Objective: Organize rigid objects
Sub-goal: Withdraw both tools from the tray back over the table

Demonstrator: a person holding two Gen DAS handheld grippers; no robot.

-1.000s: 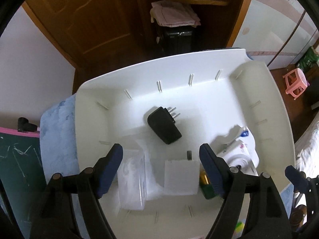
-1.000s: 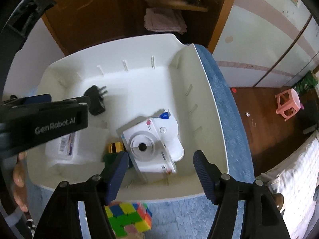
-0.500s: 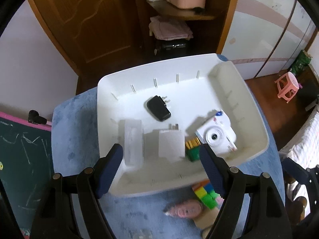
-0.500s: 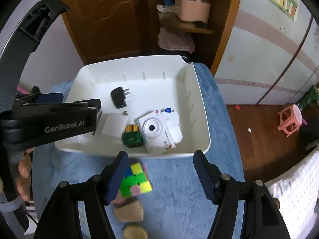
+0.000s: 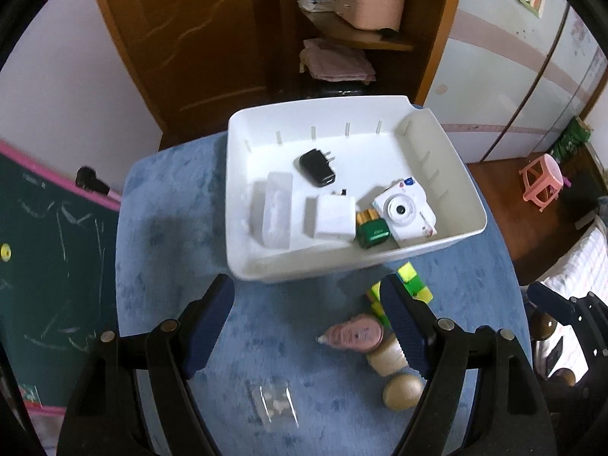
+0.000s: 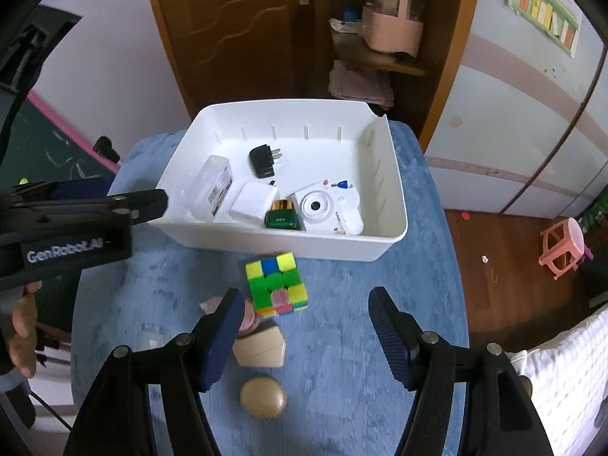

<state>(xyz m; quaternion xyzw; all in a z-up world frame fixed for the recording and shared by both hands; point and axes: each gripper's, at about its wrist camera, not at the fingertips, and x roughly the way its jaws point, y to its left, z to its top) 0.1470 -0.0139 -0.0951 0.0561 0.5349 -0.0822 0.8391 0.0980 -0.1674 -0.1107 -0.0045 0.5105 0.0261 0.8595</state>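
Observation:
A white bin (image 5: 440, 140) (image 6: 380, 245) stands on a blue table. In it lie a black plug adapter (image 5: 317, 167) (image 6: 261, 161), a clear box (image 5: 277, 211), a white charger block (image 5: 334, 218), a green battery pack (image 5: 374, 230) (image 6: 283, 216) and a white toy camera (image 5: 402, 211) (image 6: 326, 209). In front of the bin lie a puzzle cube (image 6: 276, 284) (image 5: 412, 283), a pink tape dispenser (image 5: 355, 337), a beige block (image 6: 260, 349) and a round wooden knob (image 6: 263, 396) (image 5: 402, 391). My left gripper (image 5: 307, 323) is open above the table. My right gripper (image 6: 307, 332) is open over the cube.
A small clear bag (image 5: 273, 404) lies on the near table. A chalkboard (image 5: 41, 235) stands at the left. A wooden door (image 6: 235, 30) and shelf are behind the bin. A pink stool (image 6: 564, 252) stands on the floor at the right.
Both grippers have pulled back and up from the bin. The bin looks smaller and the cube, dispenser, block and knob have come into view. Both stay open.

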